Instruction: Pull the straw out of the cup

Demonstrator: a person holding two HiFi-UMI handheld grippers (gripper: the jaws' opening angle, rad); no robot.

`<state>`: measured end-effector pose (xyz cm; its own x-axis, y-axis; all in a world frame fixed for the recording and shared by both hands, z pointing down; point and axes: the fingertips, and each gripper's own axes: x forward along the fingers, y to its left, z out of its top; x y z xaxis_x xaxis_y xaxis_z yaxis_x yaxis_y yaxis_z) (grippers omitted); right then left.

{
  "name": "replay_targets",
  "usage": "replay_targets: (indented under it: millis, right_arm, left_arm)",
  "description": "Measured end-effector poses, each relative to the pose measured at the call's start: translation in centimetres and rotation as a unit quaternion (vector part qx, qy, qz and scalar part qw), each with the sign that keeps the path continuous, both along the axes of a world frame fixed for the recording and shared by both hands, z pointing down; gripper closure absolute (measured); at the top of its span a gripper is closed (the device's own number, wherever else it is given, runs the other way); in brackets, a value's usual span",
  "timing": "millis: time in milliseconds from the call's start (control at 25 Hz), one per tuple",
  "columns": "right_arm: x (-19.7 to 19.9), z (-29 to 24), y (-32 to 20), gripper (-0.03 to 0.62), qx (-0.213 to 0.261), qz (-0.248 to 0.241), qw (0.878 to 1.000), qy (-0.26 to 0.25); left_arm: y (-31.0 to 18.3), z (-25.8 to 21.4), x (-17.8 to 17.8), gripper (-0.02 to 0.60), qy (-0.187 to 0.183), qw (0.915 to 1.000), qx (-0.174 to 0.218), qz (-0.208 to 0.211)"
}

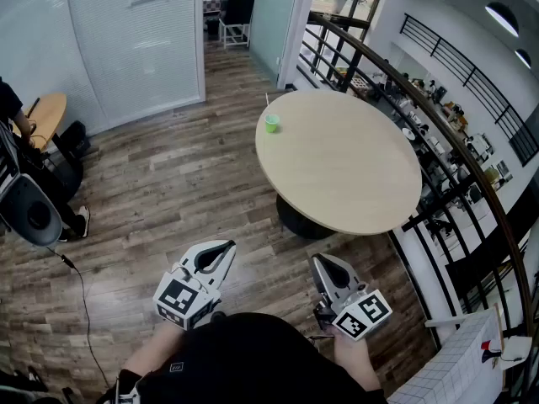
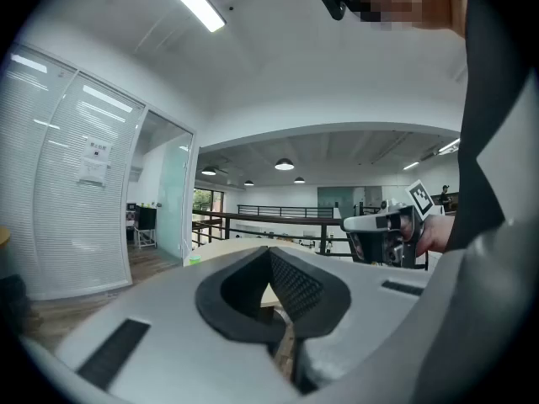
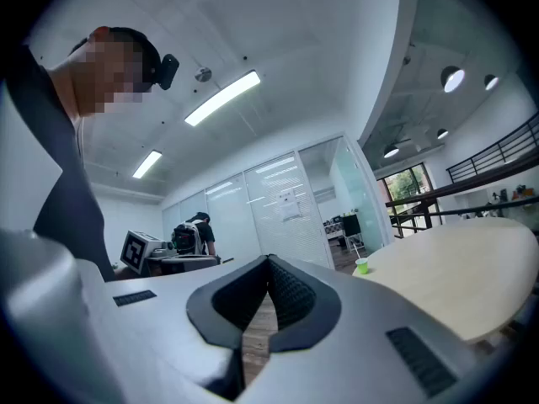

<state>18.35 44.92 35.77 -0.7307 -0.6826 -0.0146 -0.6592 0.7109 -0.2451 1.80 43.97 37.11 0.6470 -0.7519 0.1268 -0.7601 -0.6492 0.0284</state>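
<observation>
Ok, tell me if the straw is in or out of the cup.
In: the straw rises from the green cup, which stands near the rim of the round table.

Head view looks steeply down; both level gripper views share its far table (image 1: 337,167) and cup (image 1: 271,124).

the left hand-held gripper (image 2: 270,255), jaws together, faces a table (image 2: 232,247).

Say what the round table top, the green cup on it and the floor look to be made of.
Table top: pale wood or laminate, matt; even beige, no strong grain.
Cup: likely plastic or paper; uniform bright green, too small to tell.
Floor: wood-look planks, maybe laminate; streaked brown boards with visible seams.
</observation>
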Motion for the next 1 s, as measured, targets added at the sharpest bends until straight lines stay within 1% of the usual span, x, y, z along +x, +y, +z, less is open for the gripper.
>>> replay_targets:
  millis: [320, 480, 640, 800, 1000]
  right_arm:
    - [-1.4, 0.2, -0.4, 0.573, -0.006, -0.004, 1.000, 0.004]
    - [-2.9, -0.1, -0.5, 0.572, 0.000, -0.010, 1.000, 0.011]
    - [-4.9, -0.4, -0.6, 0.572, -0.002, -0.012, 1.000, 0.006]
    - [-7.4, 0.1, -0.6, 0.572, -0.010, -0.009, 1.000, 0.002]
    - [-9.4, -0.2, -1.4, 0.572, -0.012, 0.006, 0.999, 0.029]
  left_arm:
    - [-0.4, 0.2, -1.3, 0.575, 0.004, 1.0000, -0.005, -0.003]
    - [-0.4, 0.3, -2.7, 0.575, 0.008, 0.9999, -0.008, -0.005]
    - [-0.1, 0.4, -4.9, 0.575, 0.011, 0.9998, -0.007, -0.012]
    - [0.4, 0.8, -7.9, 0.575, 0.017, 0.9997, -0.006, -0.016]
    - [1.2, 1.4, -11.4, 0.575, 0.020, 0.9996, -0.010, -0.015]
